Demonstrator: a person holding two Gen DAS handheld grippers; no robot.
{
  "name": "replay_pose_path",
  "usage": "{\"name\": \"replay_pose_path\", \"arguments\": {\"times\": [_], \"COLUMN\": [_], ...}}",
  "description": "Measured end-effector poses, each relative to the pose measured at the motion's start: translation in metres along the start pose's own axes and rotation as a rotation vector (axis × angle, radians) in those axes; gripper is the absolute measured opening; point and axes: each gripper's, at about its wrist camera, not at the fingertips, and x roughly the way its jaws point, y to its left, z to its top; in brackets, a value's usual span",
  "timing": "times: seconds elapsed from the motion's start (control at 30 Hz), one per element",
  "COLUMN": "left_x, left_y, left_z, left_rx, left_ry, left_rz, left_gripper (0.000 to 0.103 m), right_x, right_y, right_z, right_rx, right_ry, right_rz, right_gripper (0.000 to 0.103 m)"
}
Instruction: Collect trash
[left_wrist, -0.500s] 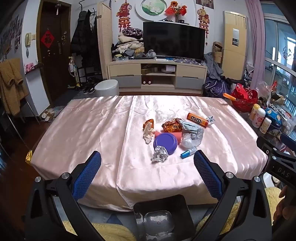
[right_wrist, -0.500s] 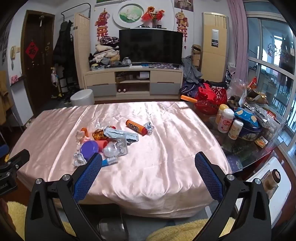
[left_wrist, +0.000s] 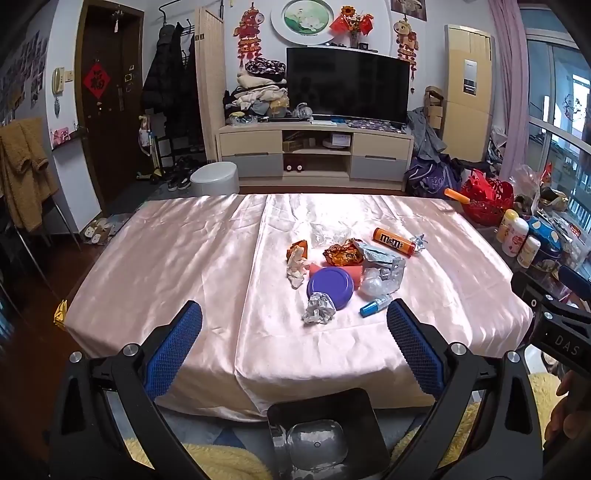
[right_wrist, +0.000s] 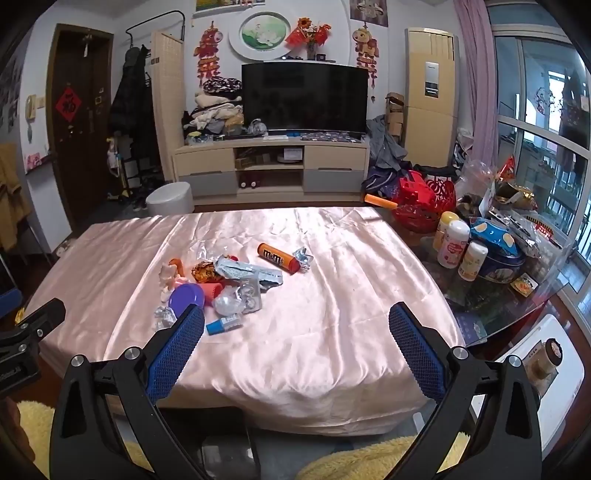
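Note:
A heap of trash lies on the pink satin tablecloth (left_wrist: 177, 266): a purple lid (left_wrist: 330, 285), a crumpled foil ball (left_wrist: 318, 313), an orange candy tube (left_wrist: 393, 242), a small blue tube (left_wrist: 375, 305), crinkled wrappers (left_wrist: 343, 253) and clear plastic (left_wrist: 380, 278). A black bin (left_wrist: 325, 432) with a clear liner stands on the floor below the table's near edge. My left gripper (left_wrist: 294, 317) hangs open short of the heap, nothing between its fingers. My right gripper (right_wrist: 296, 321) is open too, over the near cloth, right of the trash; the candy tube (right_wrist: 279, 257) lies beyond it.
Bottles (right_wrist: 452, 245) and a blue tin (right_wrist: 498, 258) crowd a glass side table at the right, with a red basket (right_wrist: 424, 206) behind. A TV cabinet (left_wrist: 314, 155) and a grey stool (left_wrist: 214, 179) stand beyond the table. Yellow fleece (left_wrist: 221, 461) lies at the bottom.

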Motion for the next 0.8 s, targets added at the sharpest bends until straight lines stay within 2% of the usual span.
{"name": "replay_pose_path", "arguments": {"times": [0.8], "left_x": [-0.0060], "left_y": [-0.0007], "left_z": [-0.0001], "left_rx": [0.007], "left_ry": [-0.007], "left_rz": [0.007], "left_gripper": [0.095], "right_x": [-0.0011], "right_y": [0.0013], "right_z": [-0.0040], "right_rx": [0.007], "right_ry": [-0.007], "right_rz": [0.009], "right_gripper": [0.100]}}
